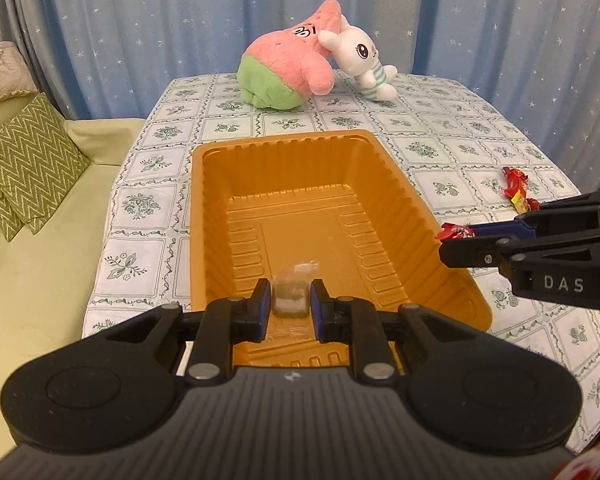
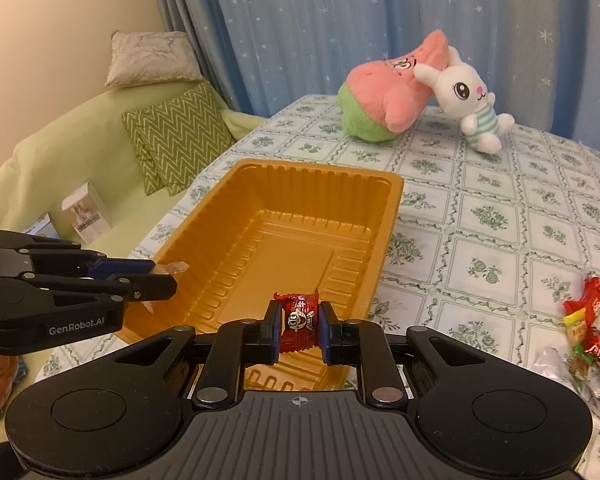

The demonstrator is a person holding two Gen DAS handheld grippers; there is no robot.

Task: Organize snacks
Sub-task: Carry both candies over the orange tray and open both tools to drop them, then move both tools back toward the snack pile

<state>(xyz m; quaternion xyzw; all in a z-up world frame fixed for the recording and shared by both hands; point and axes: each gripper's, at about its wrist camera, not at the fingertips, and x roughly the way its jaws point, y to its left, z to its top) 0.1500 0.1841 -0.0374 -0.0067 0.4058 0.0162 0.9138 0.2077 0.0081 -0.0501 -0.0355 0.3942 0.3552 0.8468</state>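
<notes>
Left hand-held gripper (image 1: 290, 300) clamped on a small brownish-grey block of candy in a clear twisted wrapper (image 1: 293, 295), held over the near end of the orange ribbed plastic tray (image 1: 300, 148). Blue pads (image 1: 265, 300) pressed against both sides of the block. Clear wrapper tail seen poking past the fingertips in the right wrist view (image 2: 172, 267).

Right hand-held gripper (image 2: 300, 326) closed on a red foil-wrapped candy with a white cartoon face printed on it (image 2: 300, 320), also poised above the tray's near end (image 2: 320, 178). Same candy visible from the left wrist view as a crumpled red tip (image 1: 456, 232) sticking out beyond the right gripper's fingers, just beside the tray's right rim.

Tray resting lengthwise on the tabletop covered with a white and green floral-tile cloth (image 1: 440, 128), its floor bare of snacks.

More loose snacks in red, yellow and clear wrappers (image 2: 588, 324) lying on the cloth to the right of the tray, well apart from it; a red and yellow pair (image 1: 518, 188) seen from the left wrist camera.

At the far end of the tabletop, a pink and green star-shaped plush toy (image 1: 288, 68) leaning against a white plush rabbit in a striped green outfit (image 1: 364, 60), touching.

Beyond, blue star-patterned curtains (image 1: 180, 20). To the left, a pale green sofa (image 1: 40, 272) with green zigzag cushions (image 1: 28, 160), and a small white box (image 2: 86, 212) on the seat.
</notes>
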